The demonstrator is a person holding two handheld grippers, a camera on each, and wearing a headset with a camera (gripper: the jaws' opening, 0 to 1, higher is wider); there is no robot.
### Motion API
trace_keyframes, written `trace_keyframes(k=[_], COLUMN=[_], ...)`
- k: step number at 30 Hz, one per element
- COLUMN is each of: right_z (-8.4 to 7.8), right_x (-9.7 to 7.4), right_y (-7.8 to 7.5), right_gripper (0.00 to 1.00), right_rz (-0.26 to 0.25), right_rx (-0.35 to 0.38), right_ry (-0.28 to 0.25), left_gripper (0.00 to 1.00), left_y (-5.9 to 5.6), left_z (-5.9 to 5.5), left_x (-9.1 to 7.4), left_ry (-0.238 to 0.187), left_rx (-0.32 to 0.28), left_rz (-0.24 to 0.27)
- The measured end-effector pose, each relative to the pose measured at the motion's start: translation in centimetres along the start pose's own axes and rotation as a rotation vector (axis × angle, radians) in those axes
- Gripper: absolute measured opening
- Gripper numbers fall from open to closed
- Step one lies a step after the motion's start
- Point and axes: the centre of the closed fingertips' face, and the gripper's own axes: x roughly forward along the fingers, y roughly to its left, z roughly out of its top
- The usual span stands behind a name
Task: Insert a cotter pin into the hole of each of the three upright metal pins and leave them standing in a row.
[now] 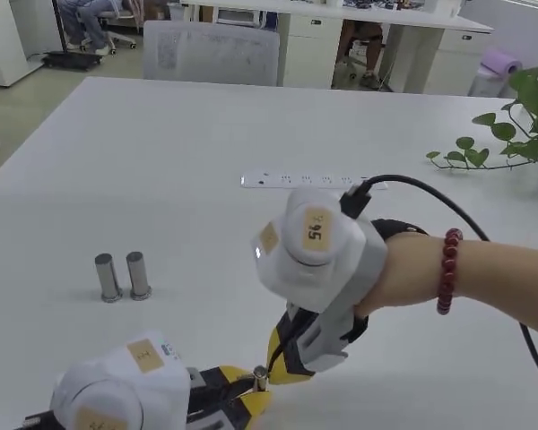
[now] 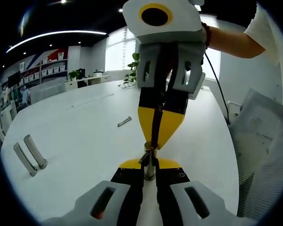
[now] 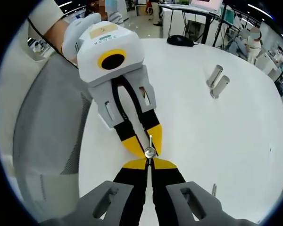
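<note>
Nearest the person, the left gripper (image 1: 254, 396) has its yellow-tipped jaws clamped on 1 metal pin (image 2: 150, 168), close to the near edge of the white table (image 1: 206, 134); I can't tell whether the pin's foot rests on the surface. The right gripper (image 1: 274, 365) meets it from above, jaws pinched together on a cotter pin (image 2: 146, 153) right at the pin's top end, so the 2 sets of tips almost touch. The hand (image 1: 396, 269) on that gripper wears a red bead bracelet (image 1: 449, 271), and a black cable (image 1: 457, 215) trails from it. Farther out to the left, 2 more pins (image 1: 108, 278) stand upright side by side on the table. A slim loose metal piece (image 2: 124, 122) lies apart from them. Beyond sits a white power strip (image 1: 287, 181), then a leafy plant (image 1: 511, 134) at the right and a grey mesh chair (image 1: 211, 52) past the far edge.
</note>
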Motion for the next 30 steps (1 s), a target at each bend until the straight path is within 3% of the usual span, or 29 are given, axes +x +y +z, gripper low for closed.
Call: trace_keyframes(k=[10, 30], right_z=[0.25, -0.45], right_x=[-0.57, -0.46], right_y=[-0.06, 0.10], right_gripper=[0.07, 0.05], right_rz=[0.003, -0.013], right_rx=[0.061, 0.071], right_ry=[-0.053, -0.057], left_gripper=[0.07, 0.07], left_y=[0.01, 0.03], left_z=[0.01, -0.01], left_x=[0.00, -0.07], left_ry=[0.001, 0.003], left_rx=[0.003, -0.003], left_rz=[0.001, 0.006])
